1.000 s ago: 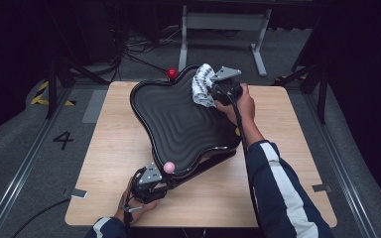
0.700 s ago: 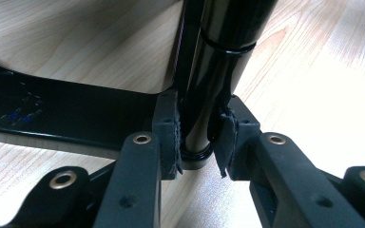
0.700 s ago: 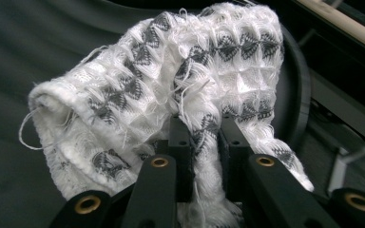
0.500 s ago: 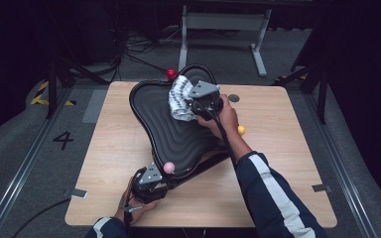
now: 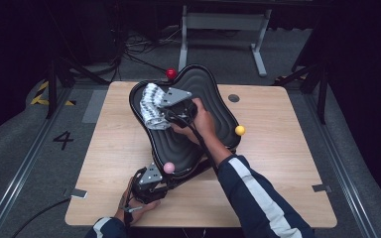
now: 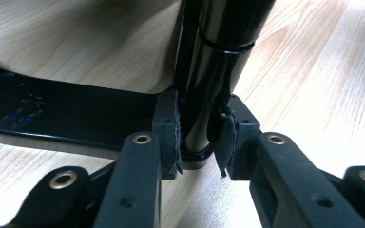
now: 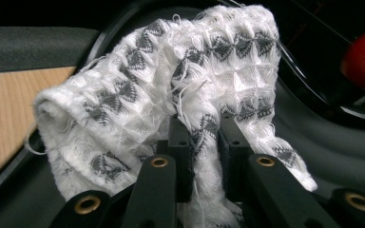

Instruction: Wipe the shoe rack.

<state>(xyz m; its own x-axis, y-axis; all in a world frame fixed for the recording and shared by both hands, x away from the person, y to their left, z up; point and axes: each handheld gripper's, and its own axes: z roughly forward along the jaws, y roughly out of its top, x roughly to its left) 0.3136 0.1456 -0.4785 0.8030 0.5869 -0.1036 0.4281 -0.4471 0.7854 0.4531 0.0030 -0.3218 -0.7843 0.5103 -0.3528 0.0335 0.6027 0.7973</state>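
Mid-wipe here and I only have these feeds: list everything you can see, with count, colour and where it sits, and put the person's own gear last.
tray: one, black, wavy three-lobed shape on thin legs, middle of the table.
cloth: one, white with grey pattern, on the tray's far-left lobe, pinched in the right gripper.
ball knobs: three at the tray's corners; red far, yellow right, pink near.
tray leg: one, black, near corner, clamped by the left gripper.
table: one, light wood.
metal stand: one, grey, on the floor behind the table.
left gripper: one, black, near edge of the table, shut on the leg.
right gripper: one, black, over the tray, shut on the cloth.
sleeve: dark blue with white stripe, right arm.
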